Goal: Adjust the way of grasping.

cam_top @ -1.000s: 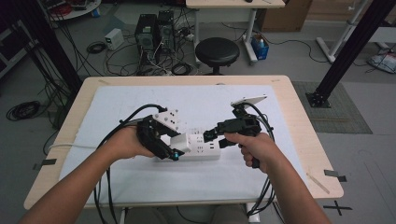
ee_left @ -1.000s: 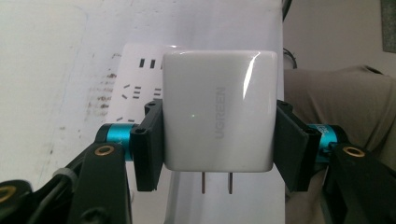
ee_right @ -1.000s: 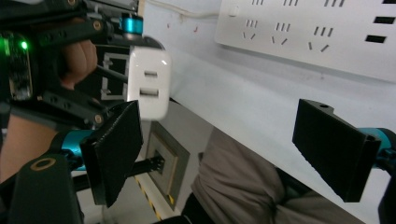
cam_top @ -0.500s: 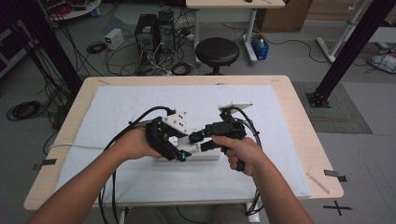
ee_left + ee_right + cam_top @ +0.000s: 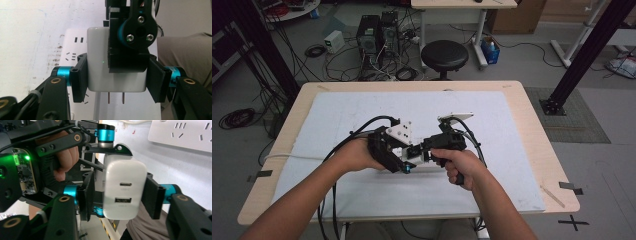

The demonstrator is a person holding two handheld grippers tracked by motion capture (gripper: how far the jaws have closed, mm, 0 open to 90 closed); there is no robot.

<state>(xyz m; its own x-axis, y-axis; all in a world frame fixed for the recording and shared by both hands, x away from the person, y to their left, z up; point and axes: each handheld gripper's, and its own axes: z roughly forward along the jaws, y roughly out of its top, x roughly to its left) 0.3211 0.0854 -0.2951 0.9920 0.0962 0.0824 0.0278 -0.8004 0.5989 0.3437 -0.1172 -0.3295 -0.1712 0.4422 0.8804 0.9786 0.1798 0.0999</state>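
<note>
White sheeting covers the table beneath both claws, and on it, under and just behind the left gripper, lies a white power strip with its slotted face up. Above the sheet the two hands meet near the middle, the left hand and right hand each wrapped round a black handle. Between them hangs a white charger, a rounded block with two ports facing the right gripper's camera and two metal prongs pointing down toward the left gripper's camera. The left gripper's jaws are closed about halfway, pressing the charger's two flat sides. The right gripper also clamps it, jaws narrowed against its opposite sides, crossing the other pair.
</note>
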